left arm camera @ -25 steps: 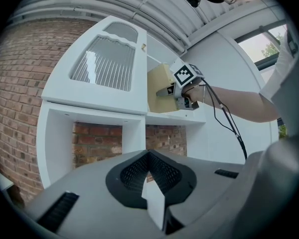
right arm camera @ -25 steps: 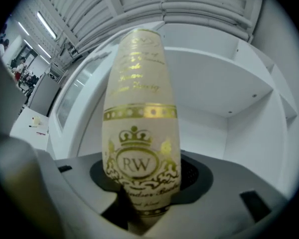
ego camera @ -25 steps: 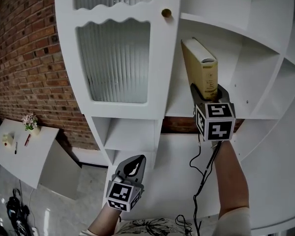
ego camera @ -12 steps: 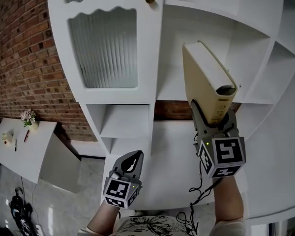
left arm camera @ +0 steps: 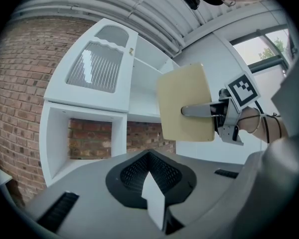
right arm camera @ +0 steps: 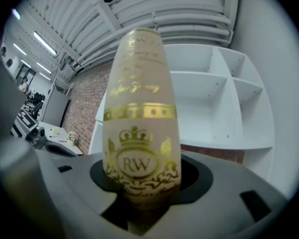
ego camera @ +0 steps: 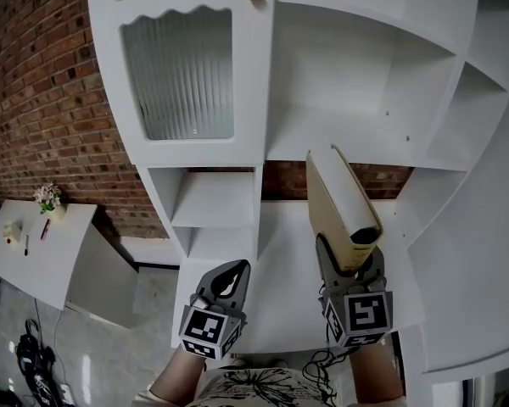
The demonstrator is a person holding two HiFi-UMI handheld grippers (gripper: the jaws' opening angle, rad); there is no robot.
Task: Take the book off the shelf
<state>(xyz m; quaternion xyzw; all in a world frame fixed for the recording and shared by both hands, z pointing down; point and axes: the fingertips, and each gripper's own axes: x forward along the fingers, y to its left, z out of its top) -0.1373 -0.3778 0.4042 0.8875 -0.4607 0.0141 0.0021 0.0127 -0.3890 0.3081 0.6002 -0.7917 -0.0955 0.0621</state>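
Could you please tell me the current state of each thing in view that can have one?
book: closed, off the shelf, gripped at its lower end.
right claw: shut on the book.
left claw: shut, holding nothing.
cabinet door: closed.

The book is a cream hardback with plain tan covers. Its rounded spine is stamped in gold with a band of dots, a crown, the letters "RW" in an oval frame and scrollwork, plus script lines higher up that are too blurred to read. It stands upright, leaning slightly, clamped by its lower end between the 2 jaws of the right gripper, spine toward that gripper's camera. It is clear of the shelf, a white unit of open compartments against a brick wall. The book is held in front of the unit's lower edge, below the wide middle compartment and touching no board.
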